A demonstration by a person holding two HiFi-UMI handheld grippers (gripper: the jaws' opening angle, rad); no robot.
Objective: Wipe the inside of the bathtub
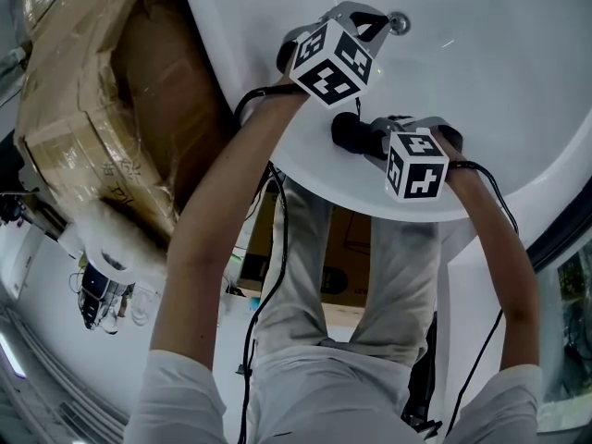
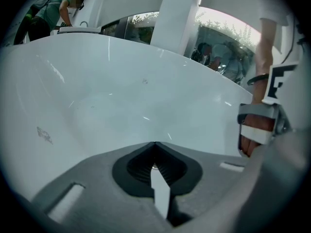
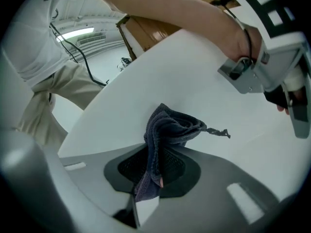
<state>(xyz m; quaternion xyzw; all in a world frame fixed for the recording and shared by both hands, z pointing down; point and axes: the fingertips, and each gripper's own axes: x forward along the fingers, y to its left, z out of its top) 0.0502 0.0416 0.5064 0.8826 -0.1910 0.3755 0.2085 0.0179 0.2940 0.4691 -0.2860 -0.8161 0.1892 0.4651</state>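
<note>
The white bathtub fills the head view's upper right, with its chrome drain near the top. My left gripper hangs over the tub close to the drain, shut with nothing between its jaws. It looks along the tub's smooth inner wall. My right gripper sits at the tub's near rim, shut on a dark grey cloth. The cloth bunches out past the jaws and rests on or just above the white surface. Each gripper shows in the other's view, the left gripper and the right gripper.
A plastic-wrapped cardboard box stands left of the tub. Black cables run down from both grippers past my legs. Beyond the tub's far rim are a white pillar, windows and a person bent over.
</note>
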